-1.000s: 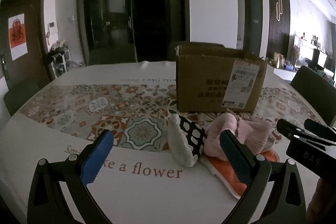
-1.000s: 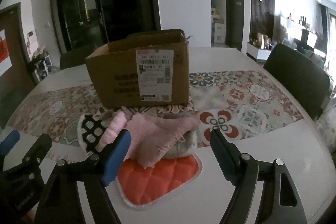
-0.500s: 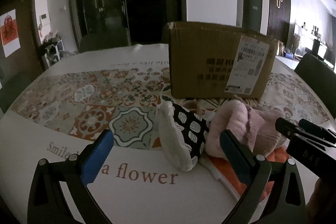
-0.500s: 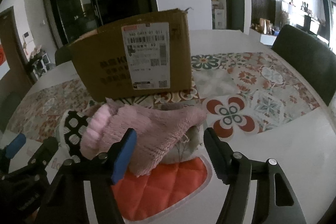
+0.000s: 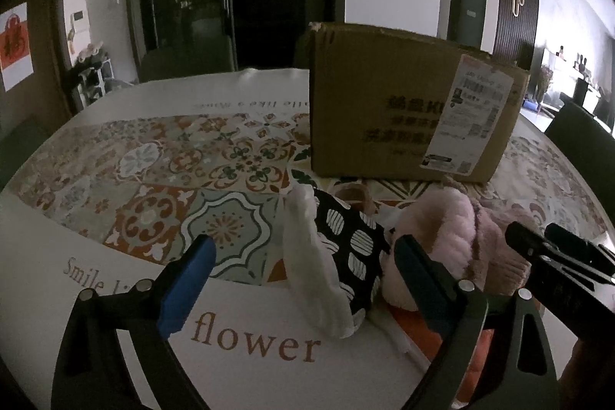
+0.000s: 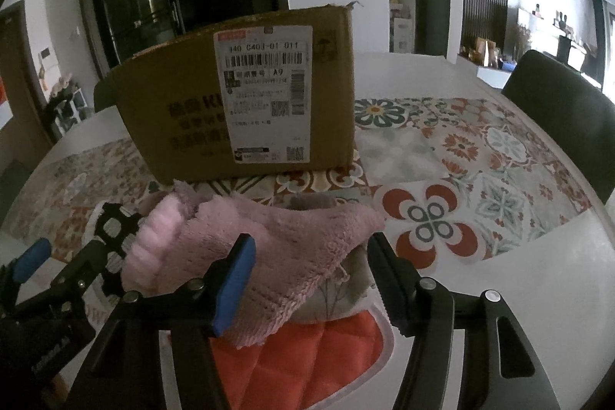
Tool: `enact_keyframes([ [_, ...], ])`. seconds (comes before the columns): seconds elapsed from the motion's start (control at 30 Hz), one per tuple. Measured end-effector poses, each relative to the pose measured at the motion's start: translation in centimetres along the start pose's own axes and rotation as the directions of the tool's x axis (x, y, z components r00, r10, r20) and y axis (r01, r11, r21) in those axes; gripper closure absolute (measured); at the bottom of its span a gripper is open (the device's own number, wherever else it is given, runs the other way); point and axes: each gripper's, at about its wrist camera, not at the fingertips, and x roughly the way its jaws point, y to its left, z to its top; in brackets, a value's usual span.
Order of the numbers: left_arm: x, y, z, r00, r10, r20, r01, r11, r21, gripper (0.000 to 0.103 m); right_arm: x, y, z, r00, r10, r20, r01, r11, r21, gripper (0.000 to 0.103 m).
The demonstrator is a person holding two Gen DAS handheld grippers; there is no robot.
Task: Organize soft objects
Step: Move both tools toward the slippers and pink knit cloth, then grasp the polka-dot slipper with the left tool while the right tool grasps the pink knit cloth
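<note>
A heap of soft things lies in front of a cardboard box. A pink fluffy cloth tops the heap. A black-and-white patterned mitt with a white lining stands at its left. An orange quilted pad lies under it, with a pale floral item between. My left gripper is open, its jaws either side of the mitt. My right gripper is open, its jaws either side of the pink cloth's near end.
The table has a white cloth with lettering and a patterned tile print. A dark chair stands at the right edge. Dark chairs stand behind the far edge. The right gripper shows at the right of the left wrist view.
Both grippers have moved forward and closer to the heap. The box and the soft things now look larger. Both stay open.
</note>
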Motion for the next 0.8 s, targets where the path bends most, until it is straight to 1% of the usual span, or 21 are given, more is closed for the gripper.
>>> enact_keyframes([
  [0.1, 0.7, 0.0, 0.0, 1.000, 0.002, -0.007, -0.002, 1.000, -0.006, 0.010, 0.7, -0.1, -0.1, 1.000, 0.002, -0.020, -0.002, 1.000, 0.009, 0.044],
  [0.2, 1.2, -0.1, 0.0, 1.000, 0.001, -0.015, -0.001, 1.000, -0.003, 0.013, 1.2, -0.2, -0.2, 0.999, 0.000, -0.032, 0.001, 1.000, 0.019, 0.045],
  [0.27, 1.5, -0.1, 0.0, 1.000, -0.010, -0.025, 0.010, 1.000, -0.004, 0.017, 1.4, -0.2, -0.2, 0.999, 0.000, -0.038, 0.001, 1.000, 0.017, 0.049],
  [0.37, 1.9, 0.0, -0.2, 0.999, -0.024, -0.048, 0.024, 1.000, -0.011, 0.027, 1.6, -0.1, -0.3, 0.999, 0.004, -0.043, -0.003, 1.000, 0.020, 0.049],
  [0.43, 2.2, 0.0, -0.2, 0.997, -0.037, -0.068, 0.036, 0.999, -0.016, 0.036, 1.6, -0.1, -0.4, 0.999, 0.003, -0.041, -0.002, 1.000, 0.018, 0.051],
  [0.47, 2.4, 0.0, -0.3, 0.996, -0.045, -0.077, 0.044, 0.999, -0.018, 0.038, 1.6, -0.1, -0.4, 0.999, 0.003, -0.039, -0.002, 1.000, 0.015, 0.053],
  [0.5, 2.6, 0.0, -0.3, 0.995, -0.052, -0.085, 0.051, 0.999, -0.020, 0.043, 1.7, 0.0, -0.4, 0.999, 0.004, -0.039, -0.004, 1.000, 0.009, 0.055],
  [0.57, 2.7, -0.1, -0.5, 0.993, -0.069, -0.094, 0.067, 0.997, -0.025, 0.050, 1.8, 0.2, -0.4, 0.999, 0.007, -0.044, -0.007, 1.000, -0.001, 0.062],
  [0.6, 2.7, -0.1, -0.5, 0.993, -0.073, -0.094, 0.071, 0.997, -0.024, 0.056, 1.9, 0.3, -0.5, 0.999, 0.008, -0.045, -0.008, 1.000, -0.005, 0.064],
  [0.63, 2.7, -0.2, -0.5, 0.992, -0.078, -0.095, 0.076, 0.997, -0.021, 0.060, 1.9, 0.4, -0.5, 0.999, 0.009, -0.045, -0.010, 1.000, -0.010, 0.069],
  [0.67, 2.7, -0.3, -0.5, 0.992, -0.086, -0.097, 0.085, 0.996, -0.016, 0.067, 2.0, 0.4, -0.5, 0.999, 0.014, -0.046, -0.015, 1.000, -0.016, 0.075],
  [0.7, 2.6, -0.4, -0.5, 0.990, -0.096, -0.100, 0.095, 0.995, -0.012, 0.072, 2.0, 0.5, -0.5, 0.999, 0.020, -0.047, -0.021, 1.000, -0.021, 0.078],
  [0.73, 2.6, -0.4, -0.5, 0.990, -0.102, -0.101, 0.102, 0.995, -0.011, 0.076, 2.0, 0.6, -0.5, 0.999, 0.024, -0.045, -0.026, 0.999, -0.024, 0.085],
  [0.77, 2.4, -0.4, -0.5, 0.990, -0.107, -0.094, 0.106, 0.994, -0.013, 0.077, 1.8, 0.6, -0.5, 0.999, 0.026, -0.042, -0.027, 0.999, -0.026, 0.089],
  [0.8, 2.2, -0.4, -0.5, 0.990, -0.109, -0.088, 0.108, 0.994, -0.014, 0.079, 1.7, 0.6, -0.5, 0.999, 0.027, -0.037, -0.028, 0.999, -0.029, 0.089],
])
